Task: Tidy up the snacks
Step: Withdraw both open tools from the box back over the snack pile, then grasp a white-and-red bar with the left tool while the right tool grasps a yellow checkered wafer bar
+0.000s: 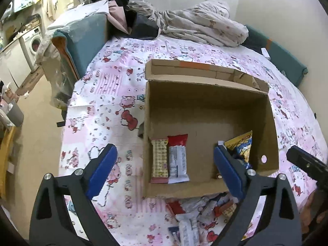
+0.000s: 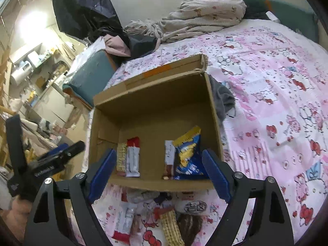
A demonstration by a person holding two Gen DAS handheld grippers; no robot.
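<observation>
An open cardboard box [image 1: 207, 110] sits on a pink patterned bedsheet [image 1: 114, 94]. Along the box's near left lie a yellow checked bar [image 1: 159, 161] and a red-and-white bar [image 1: 178, 160]. A yellow-and-blue snack bag [image 2: 187, 153] and a white-and-brown bar [image 2: 169, 157] lie at its near right. Several loose snack packs [image 2: 171, 225] lie on the sheet in front of the box. My left gripper [image 1: 165, 150] hangs open above the box's near left part, holding nothing. My right gripper [image 2: 159, 153] is open above the near edge, also with nothing in it.
A bundled blanket [image 1: 205, 26] lies at the far end of the bed. A grey cloth [image 2: 223, 100] rests against the box's right side. A teal cushion [image 1: 86, 41] borders the bed's far left. The floor [image 1: 37, 135] drops off left, toward a washing machine [image 1: 33, 41].
</observation>
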